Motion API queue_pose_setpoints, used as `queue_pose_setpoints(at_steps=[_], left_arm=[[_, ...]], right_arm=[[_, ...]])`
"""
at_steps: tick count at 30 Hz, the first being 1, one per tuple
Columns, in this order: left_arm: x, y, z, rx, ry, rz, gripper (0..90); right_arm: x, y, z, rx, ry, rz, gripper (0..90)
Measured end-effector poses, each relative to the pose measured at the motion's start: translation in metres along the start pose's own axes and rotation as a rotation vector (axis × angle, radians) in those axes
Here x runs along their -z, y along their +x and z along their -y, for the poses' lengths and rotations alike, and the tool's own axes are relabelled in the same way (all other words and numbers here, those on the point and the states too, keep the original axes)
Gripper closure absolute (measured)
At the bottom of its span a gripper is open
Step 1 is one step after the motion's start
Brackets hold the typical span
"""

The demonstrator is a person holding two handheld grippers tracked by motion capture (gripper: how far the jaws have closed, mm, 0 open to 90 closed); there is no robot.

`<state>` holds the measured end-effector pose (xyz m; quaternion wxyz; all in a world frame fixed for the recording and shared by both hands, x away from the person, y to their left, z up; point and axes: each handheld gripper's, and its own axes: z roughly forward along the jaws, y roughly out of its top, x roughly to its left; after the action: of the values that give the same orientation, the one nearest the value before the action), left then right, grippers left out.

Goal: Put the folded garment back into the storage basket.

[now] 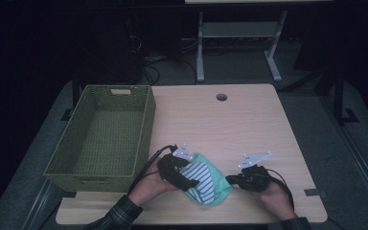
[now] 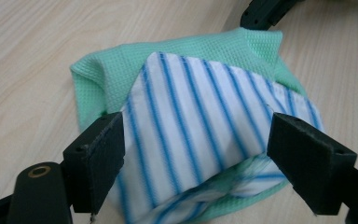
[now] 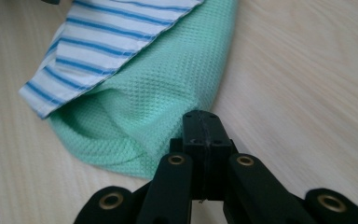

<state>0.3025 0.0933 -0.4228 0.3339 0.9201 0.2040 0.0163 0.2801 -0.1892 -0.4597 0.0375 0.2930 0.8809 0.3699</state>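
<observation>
The green waffle cloth (image 1: 216, 188) lies bunched on the wooden table (image 1: 249, 124) near its 6 o'clock edge, with a blue-striped white cloth (image 1: 199, 178) folded on top. The left gripper (image 2: 196, 154) sits over the pile from 9 o'clock, its jaws spread wide on either side of the striped cloth. The right gripper (image 3: 202, 126) rests at the green cloth's 3 o'clock edge, jaws pressed together, gripping nothing visible. A green woven basket (image 1: 146, 129) stands at 10 o'clock.

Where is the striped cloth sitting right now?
In the high view the striped cloth lies on the green cloth near the table's front edge, between the left claw and right claw.
</observation>
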Motion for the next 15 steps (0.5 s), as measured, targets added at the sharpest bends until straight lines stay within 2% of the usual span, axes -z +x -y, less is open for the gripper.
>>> queue_pose_setpoints(at_steps=[4,7,8,10,13,15], left_arm=[[0.002,-0.003,0.006,-0.001,0.008,-0.006,18.2],[0.001,-0.006,0.009,0.014,0.009,-0.01,18.0],[0.001,-0.007,0.012,0.0,0.031,-0.015,17.9],[0.0,-0.009,0.015,-0.001,0.036,-0.019,17.7],[-0.003,-0.011,0.016,-0.006,0.049,-0.022,17.0],[-0.006,-0.011,0.017,-0.008,0.056,-0.025,16.8]], right_arm=[[-0.005,0.009,-0.004,0.018,0.001,-0.025,89.8],[-0.006,0.01,-0.006,0.021,0.0,-0.021,89.8],[-0.004,0.005,-0.006,0.012,-0.012,-0.005,89.7],[-0.001,-0.001,-0.005,-0.007,-0.031,0.011,88.6],[0.003,-0.011,-0.003,-0.053,-0.051,0.051,80.2],[0.005,-0.014,-0.002,-0.063,-0.055,0.068,77.6]])
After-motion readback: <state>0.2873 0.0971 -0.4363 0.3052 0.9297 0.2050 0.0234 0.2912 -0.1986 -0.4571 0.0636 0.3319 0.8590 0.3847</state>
